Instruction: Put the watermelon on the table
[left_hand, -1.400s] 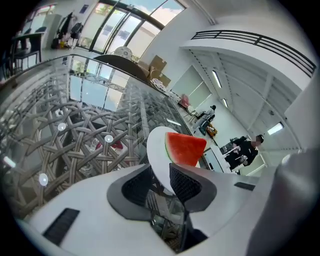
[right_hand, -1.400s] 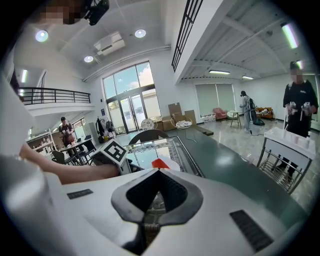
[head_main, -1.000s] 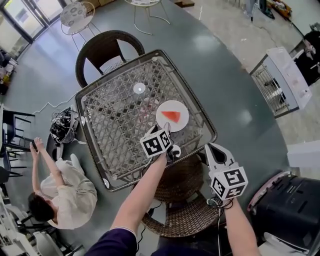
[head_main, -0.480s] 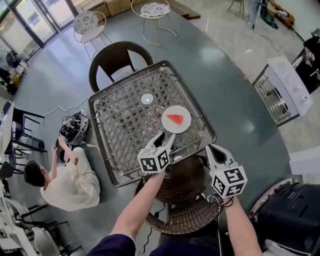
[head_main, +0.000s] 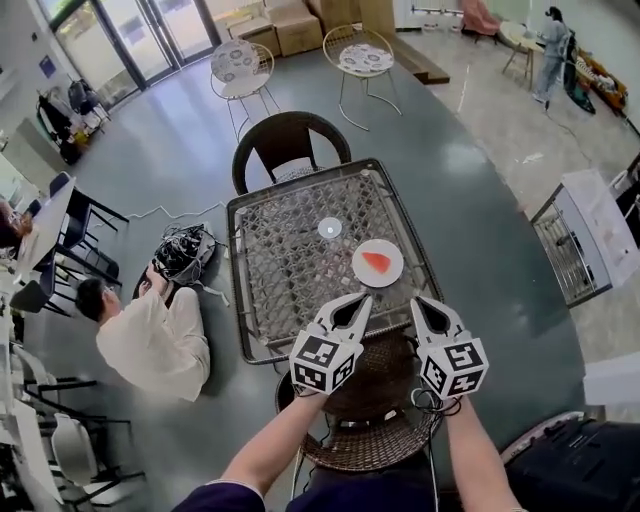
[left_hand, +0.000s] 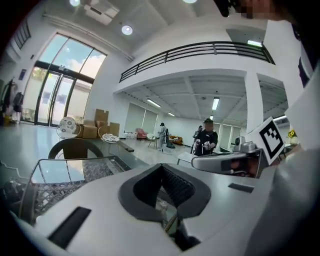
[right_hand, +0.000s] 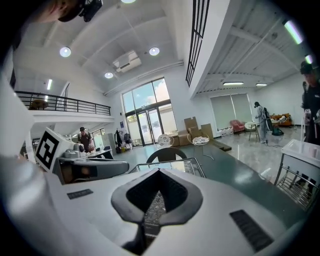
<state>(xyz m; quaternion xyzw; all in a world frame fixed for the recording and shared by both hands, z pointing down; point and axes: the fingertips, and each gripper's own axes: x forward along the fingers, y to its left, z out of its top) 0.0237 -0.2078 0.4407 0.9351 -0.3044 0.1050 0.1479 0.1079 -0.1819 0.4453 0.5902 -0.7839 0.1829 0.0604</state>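
A red watermelon slice (head_main: 376, 261) lies on a white plate (head_main: 360, 274) near the right side of the glass-topped lattice table (head_main: 285, 270). Both grippers hang side by side above the table's near edge, a little short of the plate. My left gripper (head_main: 362, 300) is shut with nothing in it, and its own view shows the jaws (left_hand: 167, 227) closed with the table (left_hand: 60, 175) beyond. My right gripper (head_main: 421, 302) is shut and empty too, its pads (right_hand: 145, 225) meeting in front of the table (right_hand: 189, 165).
A small white disc (head_main: 329, 228) lies mid-table. A wicker chair (head_main: 370, 425) stands under my arms and a dark chair (head_main: 290, 140) at the far side. A person (head_main: 150, 340) crouches on the floor at left beside a cable bundle (head_main: 185, 255). A white cabinet (head_main: 590, 235) stands at right.
My left gripper has left the plate, risen and drawn back toward me. The right gripper has risen a little. The watermelon stays on its plate, and the head view takes in more of the room.
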